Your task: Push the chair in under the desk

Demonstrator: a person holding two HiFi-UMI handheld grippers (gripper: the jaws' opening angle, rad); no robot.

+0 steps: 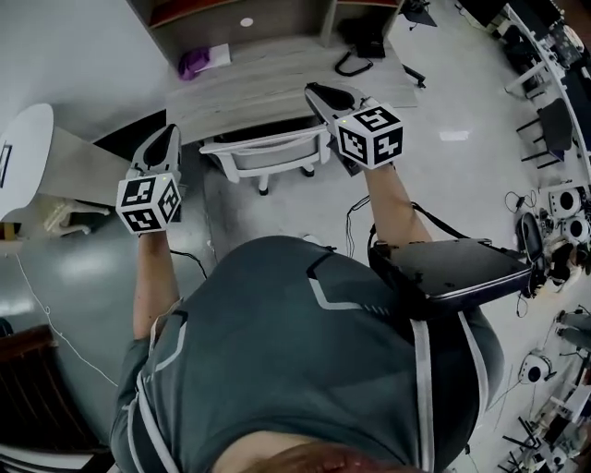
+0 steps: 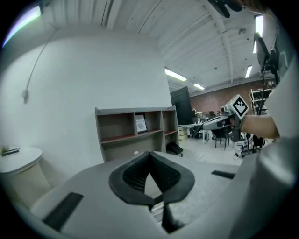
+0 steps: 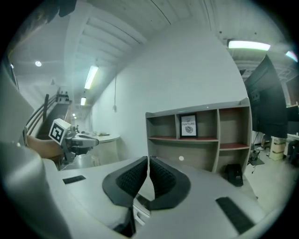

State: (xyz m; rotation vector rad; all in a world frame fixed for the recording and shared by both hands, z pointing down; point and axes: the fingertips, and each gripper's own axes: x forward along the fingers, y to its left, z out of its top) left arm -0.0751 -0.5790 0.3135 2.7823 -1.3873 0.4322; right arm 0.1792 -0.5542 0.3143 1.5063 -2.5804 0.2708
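A white chair stands with its seat tucked under the light wooden desk, only its backrest showing at the front edge. Both grippers are held up in the air in front of it and touch nothing. My left gripper hovers to the left of the chair, above the floor, its jaws shut and empty. My right gripper hangs over the chair's right end and the desk's front edge, its jaws also closed together with nothing between them. Each gripper points roughly level toward the desk's shelf unit.
A shelf unit rises at the back of the desk. A purple object and a black item with a cable lie on the desktop. A round white table stands at the left. Chairs and equipment crowd the right.
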